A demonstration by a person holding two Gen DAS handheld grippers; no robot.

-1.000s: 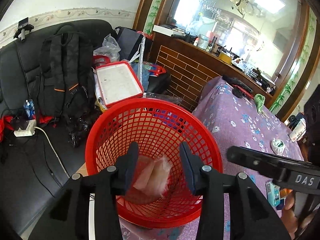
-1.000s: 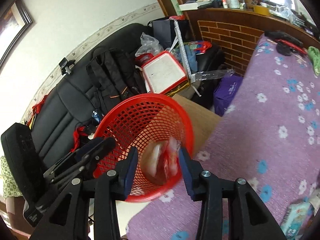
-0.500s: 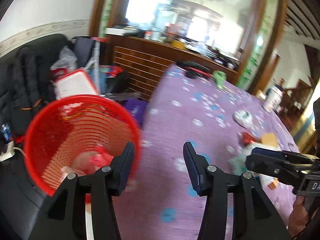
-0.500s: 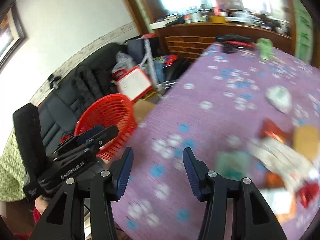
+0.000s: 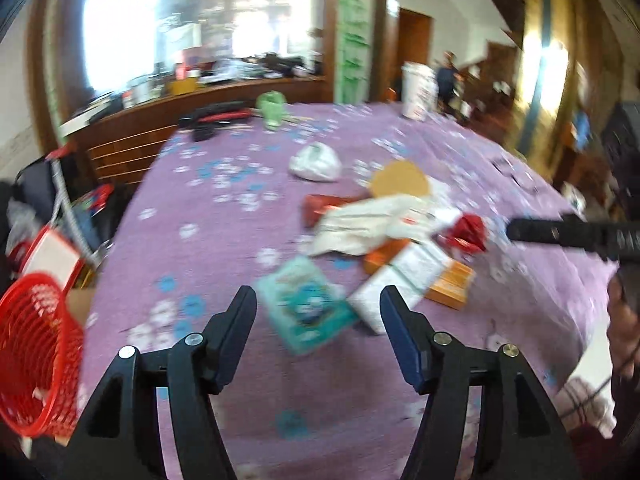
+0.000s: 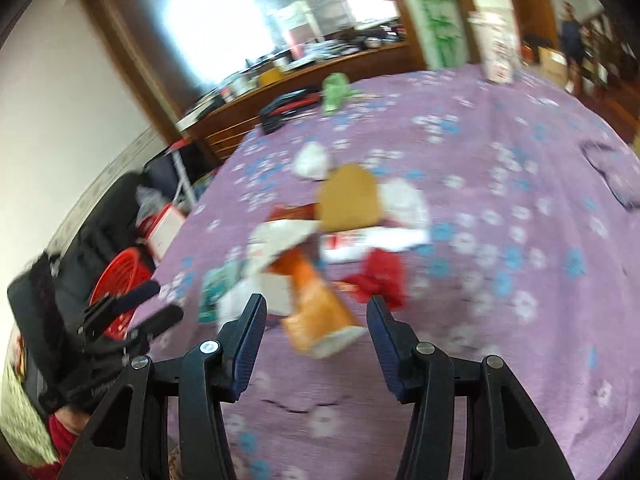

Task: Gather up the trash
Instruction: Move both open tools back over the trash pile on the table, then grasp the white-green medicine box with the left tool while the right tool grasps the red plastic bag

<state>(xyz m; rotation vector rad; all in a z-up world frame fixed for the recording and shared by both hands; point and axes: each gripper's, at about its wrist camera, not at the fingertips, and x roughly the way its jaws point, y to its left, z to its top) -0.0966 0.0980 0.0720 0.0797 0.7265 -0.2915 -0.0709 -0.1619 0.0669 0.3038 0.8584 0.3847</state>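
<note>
Step in hand, as I read it: reaching for the next piece of trash. Left gripper (image 5: 318,306) has its fingers spread wide, nothing between them, aimed at the teal flat packet (image 5: 306,310) at lower centre of the left view. Right gripper (image 6: 316,316) is likewise spread and empty, lined up on the orange-and-white flat box (image 6: 318,310) at lower centre of the right view

Trash pile sits mid-frame on the purple flowered table (image 5: 208,216). Red mesh plastic basket (image 5: 34,354) is at the lower left edge of the left view, off the table's side, well apart from the pile

Next move, I'd judge: drop each gripper over its item, close on an edge, carry it left to the basket. Flat packets lie flush on the cloth, so the fingers could snag fabric

Count (blurred, approximate): 1 basket, 1 teal packet, 1 orange-and-white box, 1 crumpled red wrapper (image 5: 466,230), 1 round tan cardboard disc (image 5: 400,180), 1 crumpled white bag (image 5: 316,162), plus some white paper scraps I can't separate
</note>
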